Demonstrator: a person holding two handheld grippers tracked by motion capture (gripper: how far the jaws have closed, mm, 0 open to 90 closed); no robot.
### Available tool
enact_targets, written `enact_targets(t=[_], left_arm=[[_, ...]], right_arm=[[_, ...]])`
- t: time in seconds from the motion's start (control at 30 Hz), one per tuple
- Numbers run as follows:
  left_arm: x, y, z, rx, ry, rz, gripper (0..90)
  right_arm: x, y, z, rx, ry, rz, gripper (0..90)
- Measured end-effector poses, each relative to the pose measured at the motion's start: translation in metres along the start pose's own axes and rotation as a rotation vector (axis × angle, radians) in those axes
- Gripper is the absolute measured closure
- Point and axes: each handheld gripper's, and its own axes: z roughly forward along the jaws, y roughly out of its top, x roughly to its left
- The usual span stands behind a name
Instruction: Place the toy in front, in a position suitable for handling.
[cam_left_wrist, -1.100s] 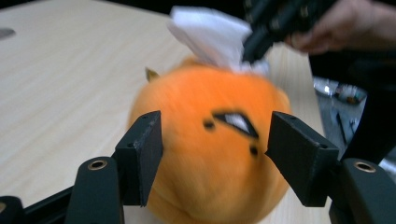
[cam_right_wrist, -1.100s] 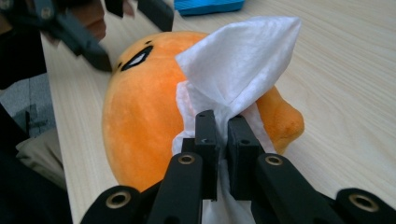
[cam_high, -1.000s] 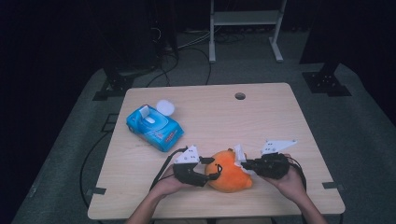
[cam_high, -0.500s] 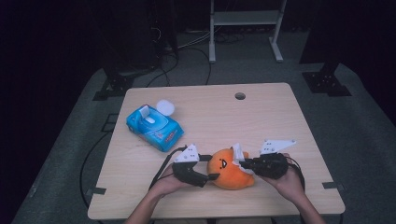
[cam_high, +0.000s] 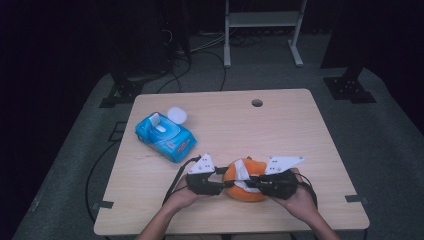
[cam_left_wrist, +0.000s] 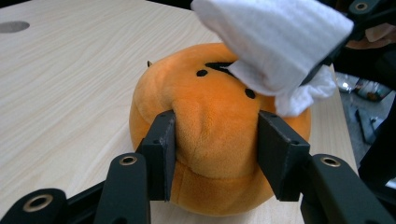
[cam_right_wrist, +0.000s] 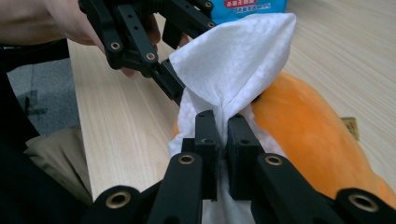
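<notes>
An orange plush toy (cam_high: 246, 191) with black face marks sits near the table's front edge. My left gripper (cam_high: 225, 184) comes at it from the left. Its jaws have just been closing, and both pads (cam_left_wrist: 161, 149) now press dents into the plush toy (cam_left_wrist: 210, 116). My right gripper (cam_high: 253, 183) comes in from the right, shut on a bunched white wipe (cam_high: 243, 170). The wipe (cam_right_wrist: 233, 60) fans out above my right gripper (cam_right_wrist: 222, 140) and lies against the top of the plush toy (cam_right_wrist: 303, 126). In the left gripper view the wipe (cam_left_wrist: 271, 42) covers part of the face.
A blue wipe pack (cam_high: 165, 136) with its lid flipped open lies at the table's left, a small white round thing (cam_high: 176, 115) behind it. The tabletop (cam_high: 280, 130) has a cable hole (cam_high: 257, 103) near the far edge. Cables trail off the front left.
The wipe has slid leftward over the top of the plush toy with the right gripper. The left gripper's jaws have narrowed on the toy, and that hand has stayed put.
</notes>
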Motion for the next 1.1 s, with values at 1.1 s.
enact_targets(t=[1.1], left_arm=[[0.001,0.0,0.004,-0.018,-0.015,-0.045,42.3]], right_arm=[[-0.015,-0.008,-0.013,0.022,-0.039,0.026,83.7]])
